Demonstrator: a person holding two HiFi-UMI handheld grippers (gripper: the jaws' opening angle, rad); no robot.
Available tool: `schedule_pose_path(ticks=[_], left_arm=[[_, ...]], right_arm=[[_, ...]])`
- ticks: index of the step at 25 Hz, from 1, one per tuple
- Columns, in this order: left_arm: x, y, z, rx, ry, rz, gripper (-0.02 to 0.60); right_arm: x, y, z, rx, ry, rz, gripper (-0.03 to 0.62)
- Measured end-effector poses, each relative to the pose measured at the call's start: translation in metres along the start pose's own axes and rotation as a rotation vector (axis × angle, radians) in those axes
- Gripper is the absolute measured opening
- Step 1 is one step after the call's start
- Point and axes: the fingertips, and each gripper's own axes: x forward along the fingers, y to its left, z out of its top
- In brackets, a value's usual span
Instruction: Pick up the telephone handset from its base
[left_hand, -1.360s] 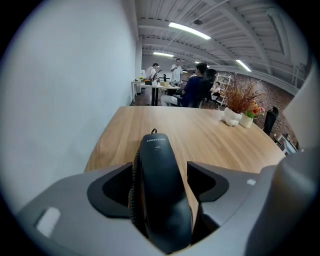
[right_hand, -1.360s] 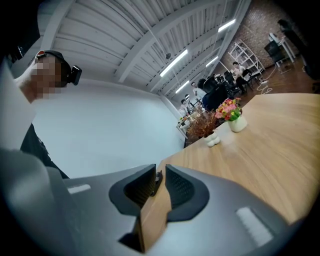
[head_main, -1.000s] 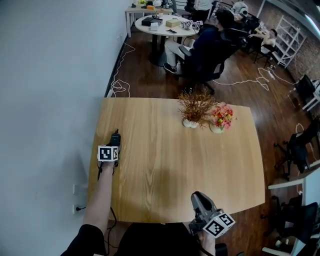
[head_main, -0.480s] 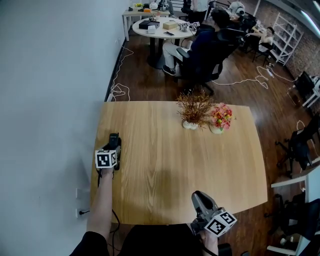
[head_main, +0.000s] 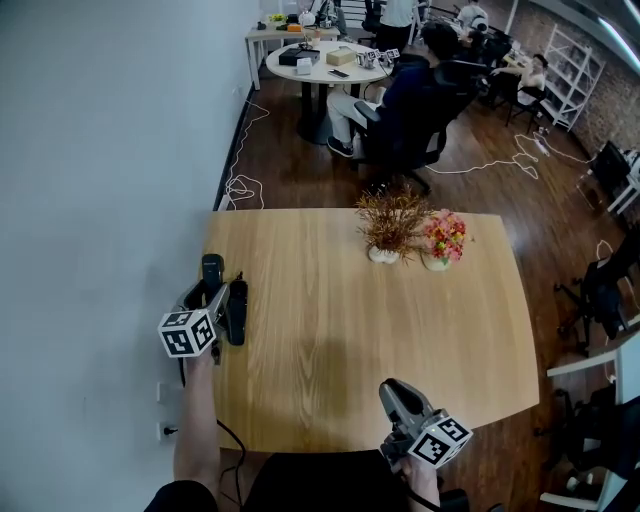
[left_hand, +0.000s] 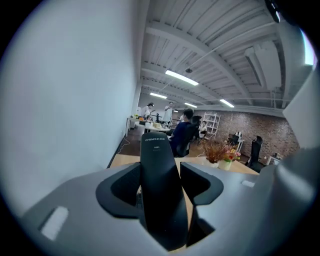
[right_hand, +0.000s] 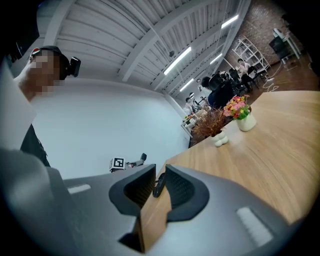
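Observation:
The black telephone handset (left_hand: 161, 200) stands upright between the jaws of my left gripper (left_hand: 159, 175), which is shut on its sides. In the head view my left gripper (head_main: 210, 290) is raised above the table's left edge, and the handset's tip (head_main: 212, 266) sticks out past its fingers. The black base (head_main: 237, 310) lies on the wooden table (head_main: 330, 330) just to the right of it, apart from the handset. My right gripper (head_main: 397, 397) hovers at the table's near edge. Its jaws (right_hand: 159, 176) stand a little apart with nothing between them.
A dried-twig plant in a white pot (head_main: 390, 222) and a small pot of pink flowers (head_main: 443, 238) stand at the table's far side. A white wall (head_main: 100, 200) runs close along the left. People sit round a table (head_main: 320, 62) behind; office chairs (head_main: 600, 295) stand on the right.
My left gripper has risen from the table with the handset in it, and the base now shows bare beside it. The right gripper has stayed in place.

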Motion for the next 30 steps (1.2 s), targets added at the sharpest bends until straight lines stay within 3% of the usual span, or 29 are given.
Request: schedule_pose_path(ticks=[8,12,17,23,30], left_arm=[[-0.064,-0.038,0.070,0.026,-0.288,-0.096,0.256],[-0.088,-0.053,0.096,0.076,-0.379,-0.123,0.256],[-0.123,-0.032,0.101,0.133,-0.380,-0.073,0.256],[-0.092,-0.038,0.069,0.121,-0.379,-0.094,0.256],[-0.089,-0.039,0.061,0.116,-0.368,-0.101,0.256]], right_arm=[[0.010,0.004,-0.001,-0.005,0.009,0.022,0.063],[0.010,0.009,0.000,-0.012,0.008,0.016,0.063],[0.031,0.031,-0.017,-0.006,0.060,0.059,0.063],[0.032,0.010,-0.018,-0.026,0.066,0.049,0.063],[0.035,0.015,-0.014,-0.040,0.076,0.056,0.063]])
